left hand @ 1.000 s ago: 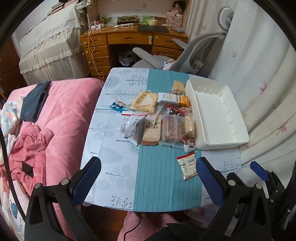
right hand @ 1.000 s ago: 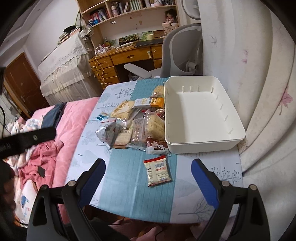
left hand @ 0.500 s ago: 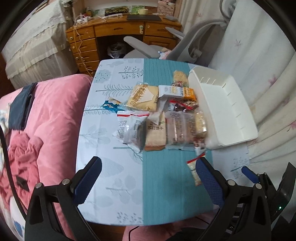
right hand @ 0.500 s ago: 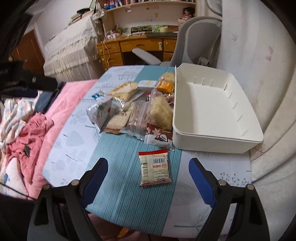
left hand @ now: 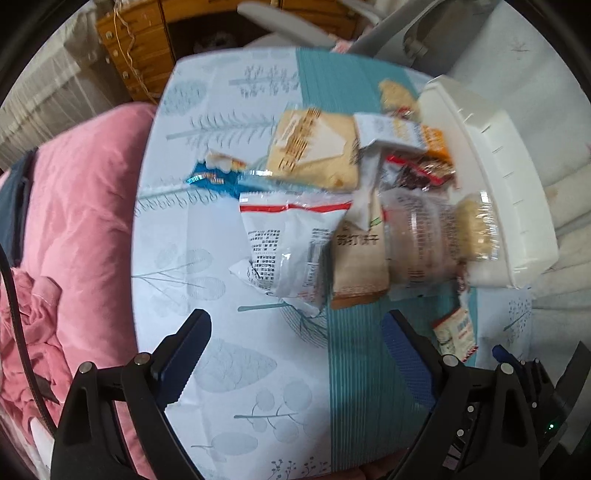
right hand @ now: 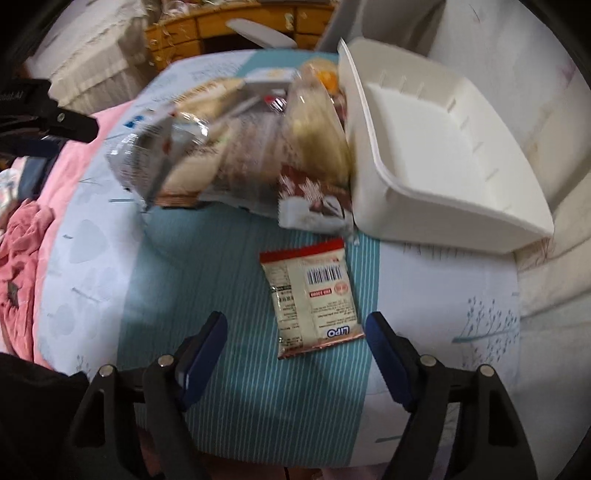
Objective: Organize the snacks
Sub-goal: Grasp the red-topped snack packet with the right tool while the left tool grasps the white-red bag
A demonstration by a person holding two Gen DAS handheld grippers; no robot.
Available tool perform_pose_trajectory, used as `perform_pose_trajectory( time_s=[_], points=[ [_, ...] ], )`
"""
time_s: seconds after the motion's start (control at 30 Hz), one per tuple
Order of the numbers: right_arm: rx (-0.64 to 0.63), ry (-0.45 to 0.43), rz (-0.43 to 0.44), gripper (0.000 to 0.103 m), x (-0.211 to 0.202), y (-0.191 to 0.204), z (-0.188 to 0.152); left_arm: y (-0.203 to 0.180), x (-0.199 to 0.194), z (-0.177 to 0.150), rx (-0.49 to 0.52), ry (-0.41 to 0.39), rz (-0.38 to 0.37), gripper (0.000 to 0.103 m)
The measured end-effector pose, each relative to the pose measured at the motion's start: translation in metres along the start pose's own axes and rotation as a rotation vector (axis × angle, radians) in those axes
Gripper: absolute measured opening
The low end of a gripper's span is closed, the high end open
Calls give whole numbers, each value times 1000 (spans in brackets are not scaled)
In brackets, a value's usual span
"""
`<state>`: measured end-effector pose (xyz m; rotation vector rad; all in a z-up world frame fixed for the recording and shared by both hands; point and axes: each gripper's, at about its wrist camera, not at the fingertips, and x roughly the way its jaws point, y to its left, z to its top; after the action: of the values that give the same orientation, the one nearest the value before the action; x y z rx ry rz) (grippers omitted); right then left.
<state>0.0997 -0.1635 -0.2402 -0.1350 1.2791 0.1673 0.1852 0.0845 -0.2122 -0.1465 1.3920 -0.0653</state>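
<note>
A heap of snack packs lies mid-table: a white bag with a red stripe point(left hand: 291, 243), a tan cracker pack point(left hand: 358, 262), a clear pack of biscuits point(left hand: 436, 236), a yellow pack point(left hand: 314, 147). My left gripper point(left hand: 295, 350) hovers just short of the white bag, jaws closing, nothing between them. A small Lipo packet point(right hand: 312, 295) lies alone on the teal stripe. My right gripper point(right hand: 295, 339) hangs over its near end, jaws closing, pads clear of it. An empty white bin point(right hand: 436, 147) stands at the right.
The table point(left hand: 221, 369) wears a leaf-print cloth with a teal stripe. A pink bed point(left hand: 74, 221) runs along its left edge. A wooden desk point(left hand: 140, 48) and a grey chair point(left hand: 288, 22) stand beyond the far end. Curtain fabric point(right hand: 554, 258) hangs right of the bin.
Both grippers have come down toward the table and tipped more steeply downward. The snacks now loom much larger. Both pairs of jaws have narrowed, the right more than the left.
</note>
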Motion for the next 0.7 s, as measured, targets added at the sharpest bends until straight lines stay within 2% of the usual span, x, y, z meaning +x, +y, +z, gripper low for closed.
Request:
perform_pose_trajectory(
  time_s=[0.2,0.4,0.57,0.7],
  points=[
    [68,69,-45,76,24,-4,0,8,37,15,-11,49,-26,93],
    [108,105,-71,76,41,-9,-1,9,58,28,-10,53,-24,91],
    [115,108,-81,76,51,-15,-1,12,75,38,-21,81,-27,76],
    [110,108,-83,75,59,-15,5,16,83,43,-34,78,-5,74]
  ],
)
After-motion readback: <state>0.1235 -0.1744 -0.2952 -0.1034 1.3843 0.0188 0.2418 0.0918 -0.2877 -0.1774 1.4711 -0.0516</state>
